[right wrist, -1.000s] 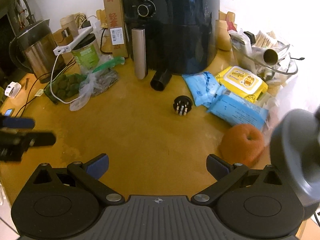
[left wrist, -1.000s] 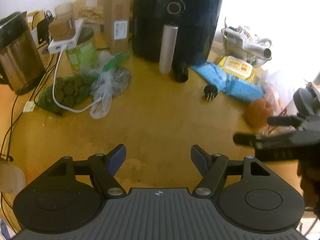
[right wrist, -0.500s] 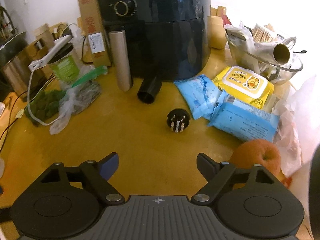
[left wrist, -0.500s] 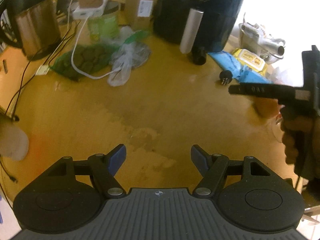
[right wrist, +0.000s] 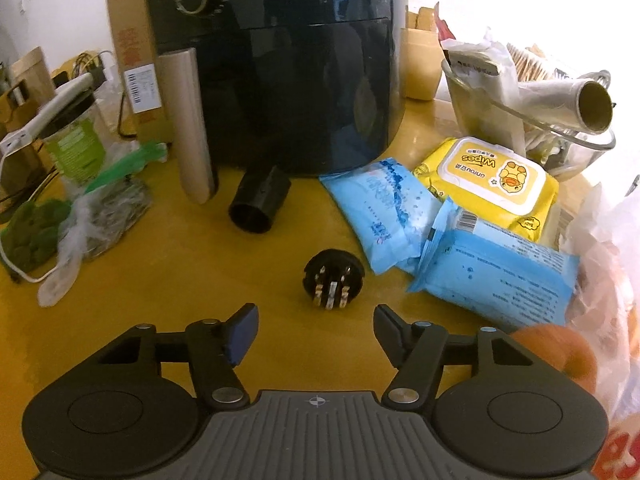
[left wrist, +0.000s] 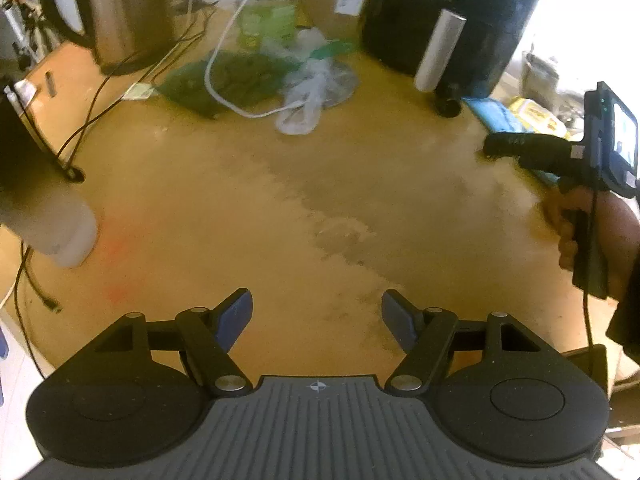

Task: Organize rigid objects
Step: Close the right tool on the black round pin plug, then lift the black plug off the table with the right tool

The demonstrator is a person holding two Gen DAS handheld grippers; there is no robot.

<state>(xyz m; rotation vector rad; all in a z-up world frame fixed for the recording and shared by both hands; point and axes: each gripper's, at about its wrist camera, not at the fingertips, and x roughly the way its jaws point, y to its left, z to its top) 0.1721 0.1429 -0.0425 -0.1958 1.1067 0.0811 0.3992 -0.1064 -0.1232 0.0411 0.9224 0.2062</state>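
A small round black plug with metal pins (right wrist: 333, 278) lies on the yellow table just beyond my right gripper (right wrist: 316, 326), which is open and empty. A short black tube (right wrist: 259, 205) lies further back, beside a tan cardboard tube (right wrist: 192, 126) that leans on the black air fryer (right wrist: 288, 60). My left gripper (left wrist: 316, 312) is open and empty over bare tabletop. The right gripper also shows at the right edge of the left wrist view (left wrist: 520, 148), held in a hand.
Blue wipe packs (right wrist: 492, 276) and a yellow wipes pack (right wrist: 492, 176) lie right of the plug, with an orange fruit (right wrist: 560, 350) near my right finger. A glass bowl with a foil roll (right wrist: 560, 100) stands behind. Bags (left wrist: 248, 76), a white cable, a kettle (left wrist: 120, 12) sit at left.
My right gripper has moved forward toward the black plug and the fryer. My left gripper has pulled back and turned left, so more tabletop and the kettle show.
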